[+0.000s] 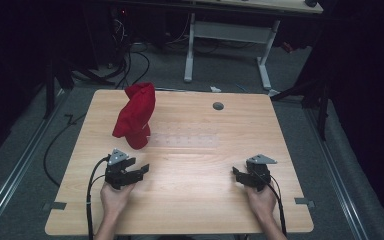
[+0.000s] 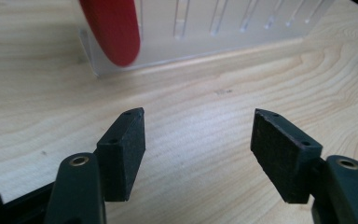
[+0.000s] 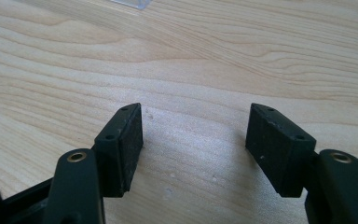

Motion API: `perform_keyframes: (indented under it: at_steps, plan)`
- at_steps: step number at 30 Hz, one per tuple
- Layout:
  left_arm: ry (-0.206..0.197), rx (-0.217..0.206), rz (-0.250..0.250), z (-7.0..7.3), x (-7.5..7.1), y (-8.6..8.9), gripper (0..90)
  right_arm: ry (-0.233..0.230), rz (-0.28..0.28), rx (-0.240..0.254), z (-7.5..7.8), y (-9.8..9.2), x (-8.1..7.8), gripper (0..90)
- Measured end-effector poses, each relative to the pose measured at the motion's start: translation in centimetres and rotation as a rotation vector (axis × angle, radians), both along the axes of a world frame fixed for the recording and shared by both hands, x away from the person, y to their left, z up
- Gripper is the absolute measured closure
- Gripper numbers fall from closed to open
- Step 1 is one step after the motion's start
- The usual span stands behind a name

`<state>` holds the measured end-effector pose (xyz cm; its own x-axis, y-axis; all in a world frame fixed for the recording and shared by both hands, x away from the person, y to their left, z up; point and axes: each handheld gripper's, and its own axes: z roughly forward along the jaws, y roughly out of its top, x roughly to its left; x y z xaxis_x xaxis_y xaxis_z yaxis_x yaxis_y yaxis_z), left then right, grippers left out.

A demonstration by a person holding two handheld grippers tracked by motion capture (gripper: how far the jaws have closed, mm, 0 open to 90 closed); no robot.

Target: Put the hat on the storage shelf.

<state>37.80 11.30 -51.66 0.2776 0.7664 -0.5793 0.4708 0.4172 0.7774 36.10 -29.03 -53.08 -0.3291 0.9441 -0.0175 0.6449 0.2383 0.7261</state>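
A red cap (image 1: 135, 115) stands propped on the left end of a clear plastic rack (image 1: 182, 140) in the middle of the wooden table (image 1: 180, 200). In the left gripper view the cap's red edge (image 2: 112, 30) hangs over the rack (image 2: 223, 32) just ahead. My left gripper (image 1: 139, 170) rests low over the table in front of the cap, its jaws apart with bare wood between them (image 2: 198, 126). My right gripper (image 1: 240, 176) sits near the front right, jaws apart over bare wood (image 3: 196, 126).
A round grey grommet (image 1: 218, 106) is set in the table's far side. Behind the table stands a white desk frame (image 1: 227, 47) among floor cables (image 1: 130, 60). Metal brackets (image 1: 54, 205) sit at the table's front corners.
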Motion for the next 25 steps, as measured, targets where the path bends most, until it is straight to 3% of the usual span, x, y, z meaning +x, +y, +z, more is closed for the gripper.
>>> perform_keyframes:
  at_steps: [11, 15, 19, 25]
  plan:
    - [0.005, 0.073, 0.0, -1.4, -0.5, -1.2, 35.3, 0.0, 0.001, 0.0, 0.0, 0.0, 0.0, 36.8]
    - [0.004, 0.128, 0.007, -2.1, -0.6, -1.6, 34.3, -0.001, 0.002, 0.0, 0.0, 0.0, 0.0, 36.8]
    - [-0.011, 0.212, 0.015, -3.0, -1.0, -2.2, 33.7, -0.001, 0.002, -0.001, 0.0, 0.0, 0.0, 36.8]
    - [-0.008, 0.216, 0.007, -3.0, -1.1, -2.3, 31.2, 0.0, 0.002, 0.0, 0.0, 0.0, 0.0, 36.8]
